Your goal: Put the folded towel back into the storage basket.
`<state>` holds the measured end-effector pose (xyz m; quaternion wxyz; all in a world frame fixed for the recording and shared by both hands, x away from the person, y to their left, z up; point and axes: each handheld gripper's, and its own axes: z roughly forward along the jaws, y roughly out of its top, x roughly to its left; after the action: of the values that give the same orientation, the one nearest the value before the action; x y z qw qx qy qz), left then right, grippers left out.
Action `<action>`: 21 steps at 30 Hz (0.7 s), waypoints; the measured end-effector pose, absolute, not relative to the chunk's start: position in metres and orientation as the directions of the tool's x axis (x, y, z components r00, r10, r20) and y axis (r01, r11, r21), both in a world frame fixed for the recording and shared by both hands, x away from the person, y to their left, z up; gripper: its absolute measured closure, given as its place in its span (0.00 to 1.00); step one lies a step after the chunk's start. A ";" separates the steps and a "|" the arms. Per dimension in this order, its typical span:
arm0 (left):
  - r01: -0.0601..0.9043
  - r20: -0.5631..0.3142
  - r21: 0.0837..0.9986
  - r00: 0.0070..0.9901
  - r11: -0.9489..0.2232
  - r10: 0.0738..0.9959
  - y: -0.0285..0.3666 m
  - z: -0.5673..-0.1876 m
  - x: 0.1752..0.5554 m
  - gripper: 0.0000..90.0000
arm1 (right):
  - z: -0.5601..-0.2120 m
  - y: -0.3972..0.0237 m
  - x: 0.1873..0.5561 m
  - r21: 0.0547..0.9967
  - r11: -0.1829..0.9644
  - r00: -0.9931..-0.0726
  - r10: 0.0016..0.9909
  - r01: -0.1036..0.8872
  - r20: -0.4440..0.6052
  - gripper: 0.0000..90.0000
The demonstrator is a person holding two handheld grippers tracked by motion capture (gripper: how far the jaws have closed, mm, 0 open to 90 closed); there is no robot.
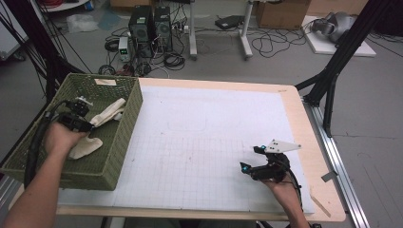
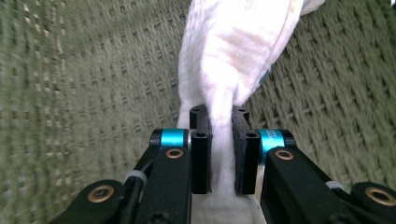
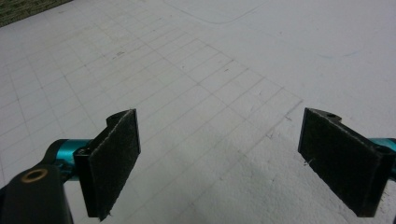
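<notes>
Fingers [image 2: 201,154] of the left gripper [image 2: 219,140] are pinching a fold of the white cloth [image 2: 229,56] inside the green woven basket [image 1: 126,123]; the pads are sitting narrow with the fabric bunched between them, so the grip is looking sound; in the high view the left gripper [image 1: 78,118] is reaching into the basket from its near side, and the cloth [image 1: 108,113] is draping across the basket's middle toward its right wall, with another pale cloth [image 1: 85,146] lying nearer the basket's front edge. The right gripper [image 3: 219,158] is waiting with its pads wide apart and nothing between them; in the high view it [image 1: 252,159] is hovering over the white gridded mat [image 1: 199,142], well to the right of the basket.

Judging the step as lifting the cloth out of the basket, the person is likely doing best by raising it straight up until the trailing end is clearing the basket's right wall, then carrying it rightward; pulling sideways too early is risking a snag on the weave or dragging the basket; keeping the pinch firm is mattering, since thin fabric is slipping easily.
</notes>
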<state>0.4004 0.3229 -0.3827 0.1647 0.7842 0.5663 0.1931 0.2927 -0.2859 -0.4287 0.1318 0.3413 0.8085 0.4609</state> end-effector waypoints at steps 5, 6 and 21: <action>0.841 0.036 0.459 0.306 -0.288 0.951 0.314 -0.396 0.405 0.87 | -0.429 -0.286 0.293 0.837 0.341 -0.733 0.673 0.428 0.100 0.14; 0.844 0.025 0.452 0.311 -0.288 0.950 0.314 -0.397 0.405 0.85 | -0.429 -0.286 0.293 0.838 0.339 -0.731 0.675 0.429 0.101 0.14; 0.828 0.141 0.366 0.403 -0.426 0.904 0.312 -0.378 0.389 0.58 | -0.428 -0.286 0.292 0.841 0.337 -0.735 0.670 0.423 0.101 0.14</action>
<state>0.3886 0.3125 -0.3780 0.1198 0.8289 0.5224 0.1602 0.2918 -0.2861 -0.4278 0.1327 0.3388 0.8067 0.4656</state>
